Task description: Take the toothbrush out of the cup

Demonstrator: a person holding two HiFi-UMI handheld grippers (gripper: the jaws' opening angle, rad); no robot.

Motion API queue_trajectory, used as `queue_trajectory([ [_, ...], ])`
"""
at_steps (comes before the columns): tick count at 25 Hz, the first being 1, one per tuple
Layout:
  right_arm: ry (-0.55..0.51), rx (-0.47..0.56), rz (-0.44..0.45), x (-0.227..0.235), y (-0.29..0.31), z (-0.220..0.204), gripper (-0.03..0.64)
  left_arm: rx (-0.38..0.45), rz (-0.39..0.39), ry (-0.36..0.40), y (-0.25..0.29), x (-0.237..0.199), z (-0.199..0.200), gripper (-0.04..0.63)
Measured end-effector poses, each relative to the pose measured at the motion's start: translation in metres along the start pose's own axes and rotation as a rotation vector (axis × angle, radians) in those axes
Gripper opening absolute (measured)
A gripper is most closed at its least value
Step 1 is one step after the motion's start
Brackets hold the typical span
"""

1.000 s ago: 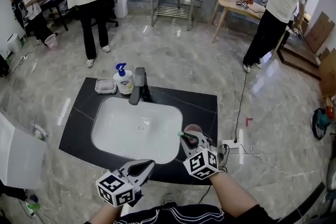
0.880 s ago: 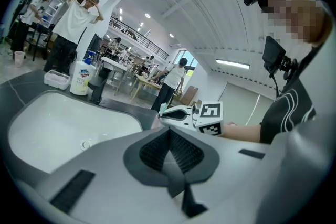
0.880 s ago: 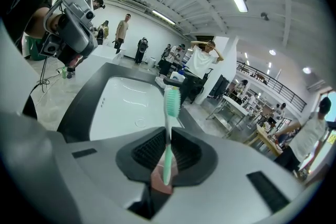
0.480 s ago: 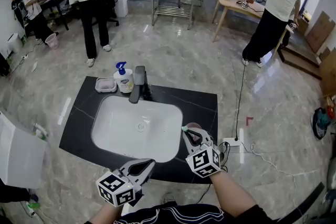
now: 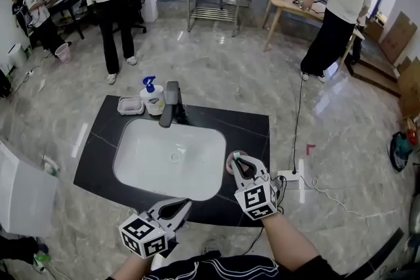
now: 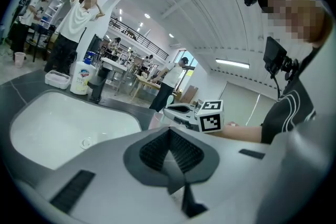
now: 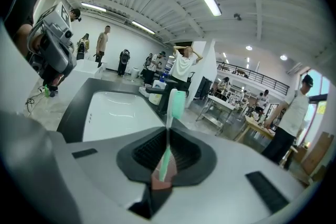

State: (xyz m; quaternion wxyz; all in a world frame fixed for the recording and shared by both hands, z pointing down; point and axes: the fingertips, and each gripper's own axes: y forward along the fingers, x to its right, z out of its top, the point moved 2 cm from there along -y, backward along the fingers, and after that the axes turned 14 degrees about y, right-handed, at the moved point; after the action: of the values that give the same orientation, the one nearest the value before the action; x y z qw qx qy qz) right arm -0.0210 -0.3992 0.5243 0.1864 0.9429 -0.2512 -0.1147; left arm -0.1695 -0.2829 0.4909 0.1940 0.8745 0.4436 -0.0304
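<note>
The step in hand is the lifting out. The right claw has just been closing its jaws, and they are now clamped on the handle of the green toothbrush. The toothbrush stands almost upright between the jaws, with its head above them. Its lower end goes down toward the pink cup, which shows directly under the jaws. I judge that the end is not yet clear of the rim, but I cannot see this exactly. The left claw has its jaws together with nothing between them. It hangs at the near edge of the worktop, apart from the cup.

The next move calls for a straight pull upward along the handle, so that the brush does not catch the rim. The cup is light and nobody holds it, so a pull to the side could tip it.

The cup stands on a black worktop, just beside the right edge of a white sink. Behind the sink there are a dark faucet, a soap bottle and a small dish. The room is a large hall with a grey marble floor, where several people stand at tables.
</note>
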Motion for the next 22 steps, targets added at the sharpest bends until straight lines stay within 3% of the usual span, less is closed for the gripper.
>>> queue_trajectory([
  [9,0.047,0.104,-0.03,0.011,-0.025,0.023,0.029,0.013,0.012,0.021,-0.003,0.014,0.007,0.003],
  [16,0.044,0.29,-0.059,0.011,-0.067,0.06,0.029,0.027,0.019,0.058,-0.011,0.035,0.014,0.003],
  [22,0.119,0.4,0.01,0.003,-0.119,0.077,0.029,0.046,0.014,0.075,-0.018,0.059,0.02,0.003],
])
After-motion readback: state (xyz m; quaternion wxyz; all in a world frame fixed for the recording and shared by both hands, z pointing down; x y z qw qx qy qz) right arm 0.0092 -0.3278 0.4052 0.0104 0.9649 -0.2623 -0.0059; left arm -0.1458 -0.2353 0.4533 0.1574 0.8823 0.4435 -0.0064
